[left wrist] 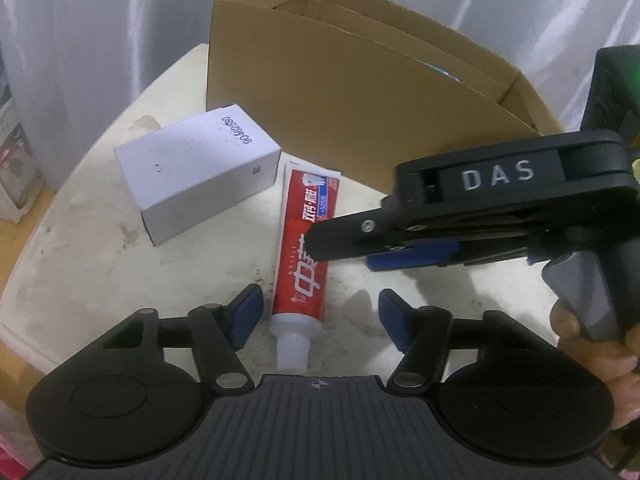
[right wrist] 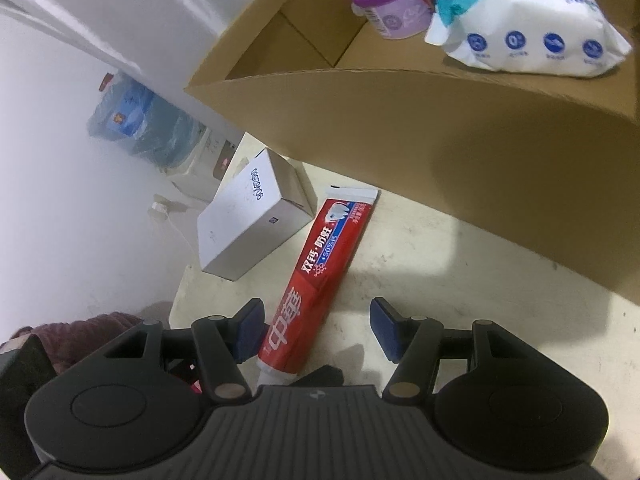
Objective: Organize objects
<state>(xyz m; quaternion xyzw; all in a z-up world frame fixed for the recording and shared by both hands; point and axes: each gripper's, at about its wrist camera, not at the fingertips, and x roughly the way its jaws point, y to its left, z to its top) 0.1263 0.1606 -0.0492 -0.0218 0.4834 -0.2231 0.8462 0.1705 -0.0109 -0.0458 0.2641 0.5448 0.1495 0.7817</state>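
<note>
A red toothpaste tube (left wrist: 303,248) is seen lying flat on the pale table (left wrist: 100,280), its white cap turned toward both cameras and its crimped end pointing at the cardboard box (left wrist: 360,92) behind it. Just beside the tube, on its left, a white carton (left wrist: 196,172) is set at an angle, and whether the two touch cannot be told. The left gripper (left wrist: 320,320) is held wide open with nothing between its blue pads, and the capped end of the tube is framed in the gap, which suggests a grasp is being lined up there. The right gripper (right wrist: 316,328) is likewise spread wide and empty; in its own view the tube runs beside the left pad rather than centred, and in the left view it is seen reaching in from the right above the middle of the tube. Inside the box, a purple-lidded jar (right wrist: 392,4) and a pack of wipes (right wrist: 528,20) are already stowed, so the task is judged partly done, with the tube and the carton left outside. A flat tube is probably best pinched across its width.
</note>
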